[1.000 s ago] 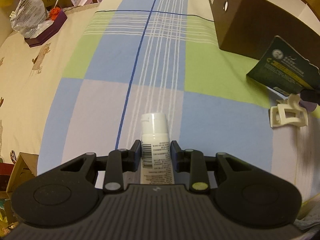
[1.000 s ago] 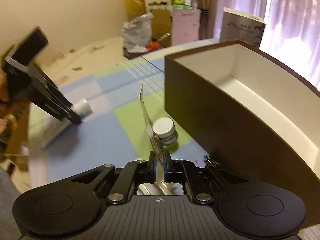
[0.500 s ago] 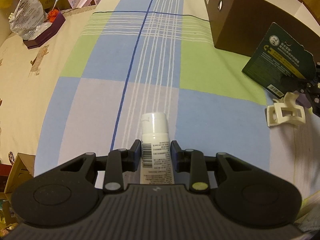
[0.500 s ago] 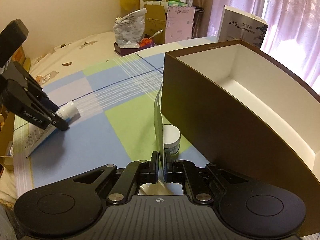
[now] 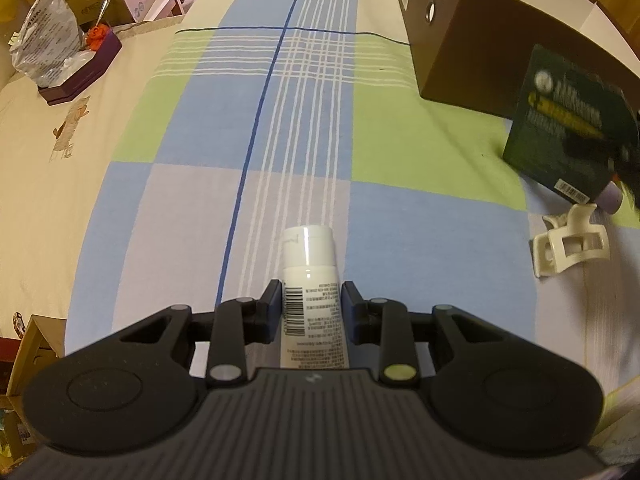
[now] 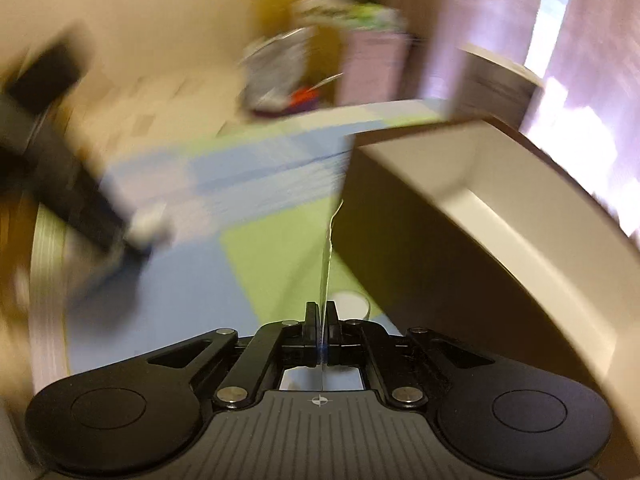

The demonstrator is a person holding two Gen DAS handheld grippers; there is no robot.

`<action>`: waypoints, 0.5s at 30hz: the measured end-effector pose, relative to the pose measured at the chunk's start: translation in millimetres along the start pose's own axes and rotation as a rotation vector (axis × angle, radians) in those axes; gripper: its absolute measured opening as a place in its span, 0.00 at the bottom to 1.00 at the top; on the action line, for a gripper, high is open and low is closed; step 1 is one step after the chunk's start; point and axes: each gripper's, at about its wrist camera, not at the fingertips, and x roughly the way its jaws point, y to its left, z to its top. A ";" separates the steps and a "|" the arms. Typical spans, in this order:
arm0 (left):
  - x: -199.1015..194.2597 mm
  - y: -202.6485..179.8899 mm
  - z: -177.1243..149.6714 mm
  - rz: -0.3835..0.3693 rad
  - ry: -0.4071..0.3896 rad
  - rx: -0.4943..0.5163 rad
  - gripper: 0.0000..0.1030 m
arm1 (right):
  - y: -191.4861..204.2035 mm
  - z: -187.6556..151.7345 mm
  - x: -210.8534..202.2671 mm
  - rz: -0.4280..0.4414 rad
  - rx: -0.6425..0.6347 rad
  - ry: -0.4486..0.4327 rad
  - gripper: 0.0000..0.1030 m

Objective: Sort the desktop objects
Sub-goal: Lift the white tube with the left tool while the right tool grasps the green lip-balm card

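Note:
My left gripper [image 5: 311, 300] is shut on a white tube [image 5: 310, 276] with a barcode; its cap points away over the checked cloth. My right gripper [image 6: 320, 312] is shut on a thin dark green card pack [image 6: 327, 258], seen edge-on in the right wrist view. In the left wrist view the same card pack [image 5: 568, 120] hangs blurred at the right, in front of the brown box [image 5: 460, 28]. The open brown box [image 6: 460, 208], white inside, stands just right of the card. The left gripper [image 6: 72, 184] shows blurred at the left of the right wrist view.
A cream hair clip [image 5: 570, 244] lies on the cloth at right, beside a small lilac object [image 5: 610, 200]. A small white-lidded jar [image 6: 352, 304] sits by the box's base. A purple tray with a plastic bag [image 5: 52, 48] stands far left. The checked cloth [image 5: 280, 140] covers the table.
The right gripper has swung with the card pack, lifting it nearer the brown box; its view is now motion-blurred. The left gripper and tube have kept still.

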 end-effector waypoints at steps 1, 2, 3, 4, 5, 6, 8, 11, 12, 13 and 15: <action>0.1 0.2 0.4 0.000 0.001 0.002 0.26 | 10.0 0.3 1.5 -0.006 -0.069 0.013 0.03; 0.3 0.2 0.8 0.001 0.002 0.004 0.26 | 16.2 0.1 3.1 0.002 -0.100 0.024 0.12; 0.5 0.1 1.3 0.001 0.002 0.004 0.26 | 19.6 -0.2 4.0 0.024 -0.104 0.029 0.27; 0.7 0.2 1.6 0.002 0.002 0.004 0.26 | 22.4 -0.7 4.0 0.045 -0.088 0.022 0.72; 0.9 0.1 1.6 0.002 0.002 0.004 0.26 | 25.2 -2.0 2.0 0.061 -0.077 -0.006 0.92; 1.0 0.1 1.6 0.002 0.002 0.004 0.26 | 30.0 -3.0 -1.0 0.089 -0.082 -0.043 0.92; 1.1 0.3 1.7 0.001 0.001 0.001 0.26 | 35.7 -1.8 -1.0 0.099 -0.085 -0.046 0.92; 0.8 1.4 0.7 -0.004 -0.003 -0.007 0.26 | 17.8 1.1 -6.4 0.142 0.036 -0.062 0.92; 0.7 1.5 0.2 -0.004 -0.005 -0.008 0.26 | 6.1 0.5 -10.3 0.168 0.106 -0.075 0.92; 0.6 1.4 -0.3 -0.003 -0.008 -0.009 0.26 | -6.0 -0.2 -14.4 0.193 0.177 -0.088 0.92; 0.7 0.7 -0.3 -0.002 -0.010 -0.011 0.26 | -23.7 -1.9 -16.9 0.198 0.247 -0.081 0.91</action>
